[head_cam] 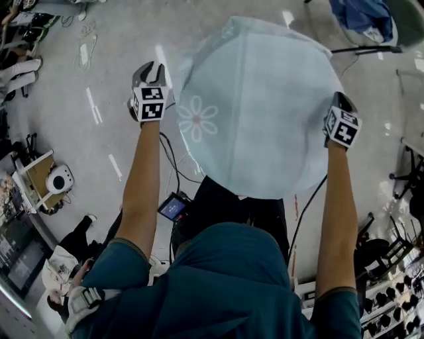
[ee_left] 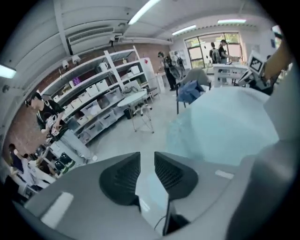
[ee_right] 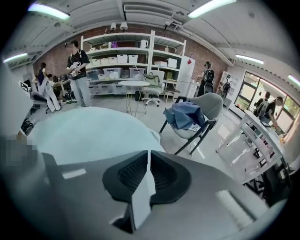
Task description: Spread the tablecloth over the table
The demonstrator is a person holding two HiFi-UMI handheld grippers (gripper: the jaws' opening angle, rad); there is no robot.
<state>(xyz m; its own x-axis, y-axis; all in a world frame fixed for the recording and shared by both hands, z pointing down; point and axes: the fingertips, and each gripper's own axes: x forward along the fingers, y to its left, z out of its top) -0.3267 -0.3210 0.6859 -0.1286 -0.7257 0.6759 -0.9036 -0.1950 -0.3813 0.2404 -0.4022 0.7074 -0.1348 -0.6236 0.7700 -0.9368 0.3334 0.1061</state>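
A pale blue tablecloth with a white flower print covers the round table in the head view, hanging over its rim. My left gripper is just off the table's left edge, beside the cloth. In the left gripper view its jaws stand apart; a pale bit of fabric shows low in the gap, unpressed, and the tablecloth lies ahead to the right. My right gripper is at the table's right edge. In the right gripper view its jaws pinch a thin fold of the tablecloth.
A chair with a blue garment stands beyond the table; it also shows in the head view. Shelving and people line the far wall. Cables trail on the floor, and a small cart stands at the left.
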